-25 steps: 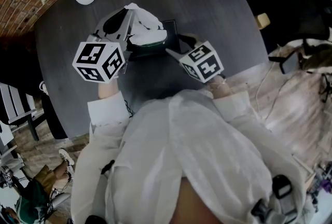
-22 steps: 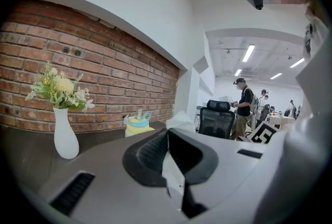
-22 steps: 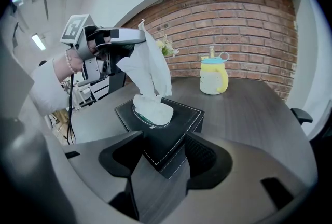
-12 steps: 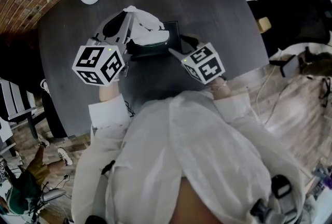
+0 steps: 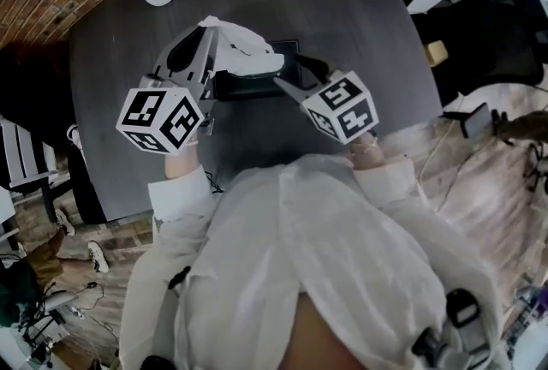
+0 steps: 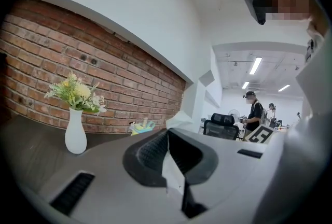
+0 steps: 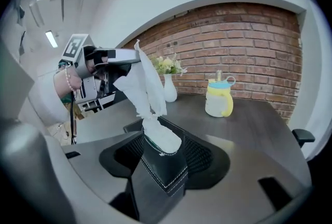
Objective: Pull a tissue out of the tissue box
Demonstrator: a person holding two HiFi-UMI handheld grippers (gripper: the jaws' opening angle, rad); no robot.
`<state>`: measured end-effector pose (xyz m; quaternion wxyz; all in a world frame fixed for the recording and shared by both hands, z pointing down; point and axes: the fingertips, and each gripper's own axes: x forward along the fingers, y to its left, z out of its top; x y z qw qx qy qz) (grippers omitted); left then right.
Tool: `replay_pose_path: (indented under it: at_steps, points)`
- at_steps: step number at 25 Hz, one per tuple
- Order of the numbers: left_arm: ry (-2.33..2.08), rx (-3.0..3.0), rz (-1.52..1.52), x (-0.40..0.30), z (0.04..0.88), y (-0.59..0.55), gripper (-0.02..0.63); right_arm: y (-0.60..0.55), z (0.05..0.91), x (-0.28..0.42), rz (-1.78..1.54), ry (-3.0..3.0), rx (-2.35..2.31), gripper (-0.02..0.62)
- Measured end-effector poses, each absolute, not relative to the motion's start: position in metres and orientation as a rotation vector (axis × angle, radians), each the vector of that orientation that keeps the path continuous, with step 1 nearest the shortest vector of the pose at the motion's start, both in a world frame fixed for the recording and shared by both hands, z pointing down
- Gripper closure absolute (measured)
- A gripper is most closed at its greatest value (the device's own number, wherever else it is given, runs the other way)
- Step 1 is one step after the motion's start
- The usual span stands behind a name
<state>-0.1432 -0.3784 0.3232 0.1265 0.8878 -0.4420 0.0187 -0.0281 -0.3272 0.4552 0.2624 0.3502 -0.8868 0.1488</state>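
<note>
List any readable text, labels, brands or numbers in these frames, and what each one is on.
No readable words or numbers in any view.
On the left marker cube and right marker cube: black-and-white square code patterns, not text.
On the tissue box: white stitching only, no label visible.
On the mug and vase: no print visible.

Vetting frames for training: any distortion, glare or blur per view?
Head view: dim, dark table loses detail, edges warped. Left gripper view: round fisheye vignette, ceiling lights blown out. Right gripper view: brick wall bows; tissue sharp.
</note>
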Motion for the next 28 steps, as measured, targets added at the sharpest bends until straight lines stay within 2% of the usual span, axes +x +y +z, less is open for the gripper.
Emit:
replay_pose_path:
  at_steps: [4,5,8,16,28]
  points:
    - [-1.318,2.555,0.007,-0.151,0.321,-0.369,0.6,-0.329,0.429,-0.037,0.35,-2.473,0.954,0.368]
    - [-1.325,2.548,-0.011,-0.154,0.321,-0.366,0.6,-0.33,0.424,-0.039,0.327,-2.485,0.959,0.382]
    - [-1.344,2.54,-0.044,-0.158,0.323,-0.358,0.6,-0.33,0.411,-0.043,0.266,-2.517,0.98,0.477]
    - [-1.433,2.46,-0.083,-0.172,0.338,-0.34,0.6,-0.326,0.388,-0.06,0.207,-2.607,0.955,0.554]
    - [-1.458,2.361,-0.053,-0.176,0.373,-0.321,0.6,-0.318,0.391,-0.077,0.217,-2.633,0.897,0.591]
